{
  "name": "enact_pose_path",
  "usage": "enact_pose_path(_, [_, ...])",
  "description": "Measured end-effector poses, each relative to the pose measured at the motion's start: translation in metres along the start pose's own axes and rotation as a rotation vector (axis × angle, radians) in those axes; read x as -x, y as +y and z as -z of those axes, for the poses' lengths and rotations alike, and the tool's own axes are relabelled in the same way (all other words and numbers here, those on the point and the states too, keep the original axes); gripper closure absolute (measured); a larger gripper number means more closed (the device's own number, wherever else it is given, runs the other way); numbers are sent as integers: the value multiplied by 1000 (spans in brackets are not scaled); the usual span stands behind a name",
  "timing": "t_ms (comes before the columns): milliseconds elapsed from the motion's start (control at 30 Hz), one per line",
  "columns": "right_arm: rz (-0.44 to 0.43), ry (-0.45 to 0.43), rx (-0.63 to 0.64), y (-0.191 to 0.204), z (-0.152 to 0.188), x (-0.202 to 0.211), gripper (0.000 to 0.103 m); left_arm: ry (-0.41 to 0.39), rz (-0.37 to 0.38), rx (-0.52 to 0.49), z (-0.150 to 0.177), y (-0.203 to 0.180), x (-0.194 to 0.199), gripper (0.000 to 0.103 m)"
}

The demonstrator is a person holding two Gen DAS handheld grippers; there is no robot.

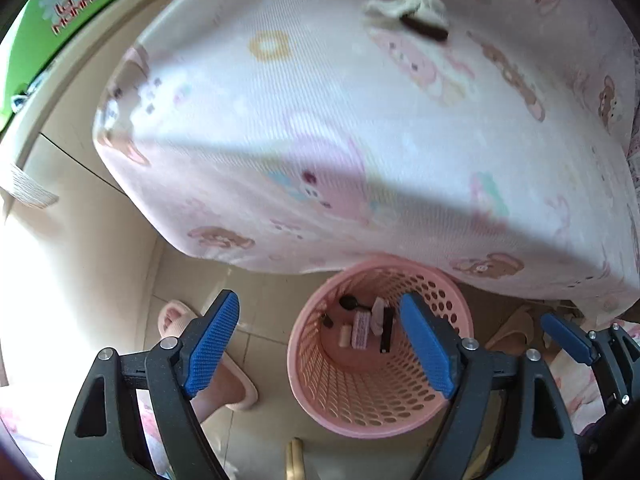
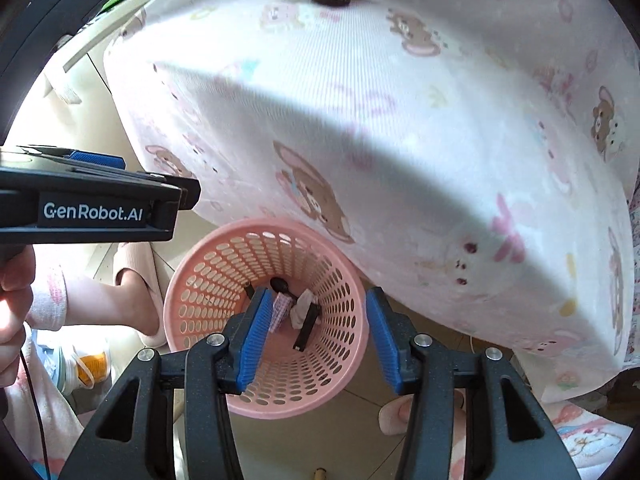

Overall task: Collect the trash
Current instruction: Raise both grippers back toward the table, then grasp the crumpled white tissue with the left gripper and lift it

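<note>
While both grippers point down over it, one pink basket [image 1: 380, 408] stands on the tiled floor [image 1: 120, 280] against the bed's edge. Contents: a black stick [image 2: 306, 330], crumpled tissue [image 2: 301, 308], a pink checked wrapper [image 2: 280, 308], other small scraps. Left gripper [image 1: 330, 344]: jaws wide apart, nothing held. Right gripper [image 2: 316, 338]: jaws about half apart, nothing held. On the cartoon-print bedsheet [image 1: 320, 120], uncollected: white tissue [image 1: 408, 2] touching a dark brown piece [image 1: 424, 28]. Slipper [image 1: 224, 376] beside the basket.

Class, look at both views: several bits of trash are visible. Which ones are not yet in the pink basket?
The crumpled white tissue and the dark stick-like piece beside it: they lie on the bed, while the other scraps sit at the bottom of the pink basket.
</note>
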State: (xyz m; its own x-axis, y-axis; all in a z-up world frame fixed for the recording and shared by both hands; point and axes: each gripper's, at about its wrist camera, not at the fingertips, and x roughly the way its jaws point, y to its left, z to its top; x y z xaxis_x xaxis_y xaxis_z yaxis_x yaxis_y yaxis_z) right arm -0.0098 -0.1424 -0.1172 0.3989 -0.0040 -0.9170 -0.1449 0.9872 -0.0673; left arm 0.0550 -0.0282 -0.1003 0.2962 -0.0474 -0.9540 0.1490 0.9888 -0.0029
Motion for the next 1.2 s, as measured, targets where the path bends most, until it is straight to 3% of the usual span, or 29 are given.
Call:
enact_pose_path(133, [23,-112,-49,-8,-2,30,51,-138,-39,-16,-6,3,31,17])
enact_pose_path(367, [75,-311,-89,-17,-5,71,51,-241,-34,-2,-12,6,53,16])
enact_pose_path(600, [110,-401,-133,-39,-18,94,48,-359,-40,-15,-23,3,78,14])
enact_pose_path(933, [130,-507,-188,-91,-90,139,43,-514,-47,-28,-79,-8,147,2])
enact_pose_path(1200, [112,-563,-269,-129,-133,158,43,-522,11,5,-115,-1,156,2])
